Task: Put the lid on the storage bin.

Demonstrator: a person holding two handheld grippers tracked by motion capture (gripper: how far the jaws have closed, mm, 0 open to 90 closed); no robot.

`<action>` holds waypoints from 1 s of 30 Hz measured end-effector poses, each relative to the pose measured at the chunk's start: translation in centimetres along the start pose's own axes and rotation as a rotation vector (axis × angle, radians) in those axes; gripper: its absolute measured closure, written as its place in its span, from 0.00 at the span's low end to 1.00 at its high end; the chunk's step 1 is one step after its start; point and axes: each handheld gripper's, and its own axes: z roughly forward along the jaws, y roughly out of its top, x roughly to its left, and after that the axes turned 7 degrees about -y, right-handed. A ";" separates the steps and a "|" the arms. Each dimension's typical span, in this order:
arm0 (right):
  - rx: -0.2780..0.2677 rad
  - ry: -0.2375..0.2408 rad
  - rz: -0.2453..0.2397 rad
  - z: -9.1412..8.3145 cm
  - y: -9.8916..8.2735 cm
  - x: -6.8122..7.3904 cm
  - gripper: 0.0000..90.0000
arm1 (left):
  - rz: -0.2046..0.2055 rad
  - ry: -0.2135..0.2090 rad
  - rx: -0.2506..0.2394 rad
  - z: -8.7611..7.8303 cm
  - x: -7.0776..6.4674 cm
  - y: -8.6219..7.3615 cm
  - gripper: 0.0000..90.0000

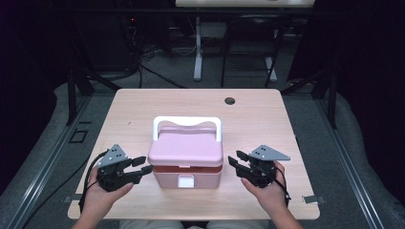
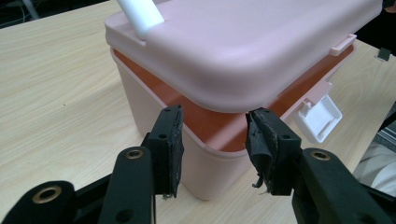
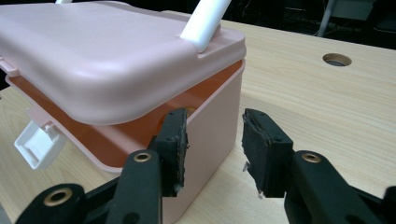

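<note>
The counter [image 1: 143, 109] is evenly lit from above, while the far surroundings are left dark. Soft shadows are cast beneath the pink box [image 1: 186, 162]. In the gripper views, a gentle sheen is seen on its lid.

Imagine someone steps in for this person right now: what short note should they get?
Left gripper: jaws open, holding nothing, at the pink box's near left corner.
Right gripper: jaws open, holding nothing, at its near right corner.
Box: mid-table, white handle folded back.
Done: white front latch hangs undone; lid slightly ajar, orange inside showing.
Left: probably raising the lid fully.
</note>
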 end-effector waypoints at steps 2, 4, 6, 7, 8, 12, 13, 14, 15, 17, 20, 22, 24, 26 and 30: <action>0.000 0.000 0.005 0.0 0.0 -0.1 0.66 | 0.001 0.008 0.005 -0.1 0.1 0.0 0.64; -0.001 -0.001 0.007 0.0 0.0 -0.1 0.66 | -0.003 0.013 0.002 -0.2 0.1 0.0 0.65; -0.002 -0.002 0.009 0.0 0.0 -0.2 0.66 | -0.005 0.013 0.004 -0.3 0.2 0.0 0.66; -0.001 -0.001 0.011 0.0 0.0 -0.2 0.66 | -0.007 0.014 0.006 -0.3 0.3 -0.1 0.66; 0.002 -0.002 0.008 0.0 0.0 -0.2 0.66 | -0.010 0.014 0.006 -0.3 0.3 -0.1 0.67; 0.005 0.001 0.005 0.2 -0.1 -0.1 0.65 | -0.012 0.018 0.018 -0.1 0.4 -0.2 0.68; 0.004 0.000 0.007 0.2 -0.1 -0.1 0.65 | -0.012 0.022 0.019 -0.1 0.5 -0.3 0.69; 0.005 0.000 0.008 0.2 -0.1 -0.1 0.65 | -0.013 0.024 0.019 -0.1 0.5 -0.3 0.69; 0.005 0.000 0.009 0.2 -0.1 -0.2 0.65 | -0.014 0.025 0.021 -0.1 0.5 -0.3 0.69; 0.005 0.000 0.009 0.2 -0.2 -0.2 0.65 | -0.018 0.024 0.028 0.0 0.5 -0.3 0.70; 0.006 -0.001 0.011 0.2 -0.2 -0.3 0.65 | -0.024 0.026 0.041 0.1 0.6 -0.4 0.70; 0.007 -0.001 0.012 0.3 -0.2 -0.2 0.65 | -0.020 0.033 0.053 0.1 0.6 -0.4 0.70; 0.006 -0.001 0.013 0.3 -0.2 -0.3 0.65 | -0.016 0.043 0.054 0.0 0.6 -0.4 0.70; 0.006 -0.001 0.013 0.3 -0.3 -0.3 0.65 | -0.016 0.046 0.053 -0.1 0.7 -0.3 0.70; 0.011 0.000 0.013 0.4 -0.3 -0.3 0.65 | -0.040 0.047 0.017 -0.6 0.9 -0.3 0.70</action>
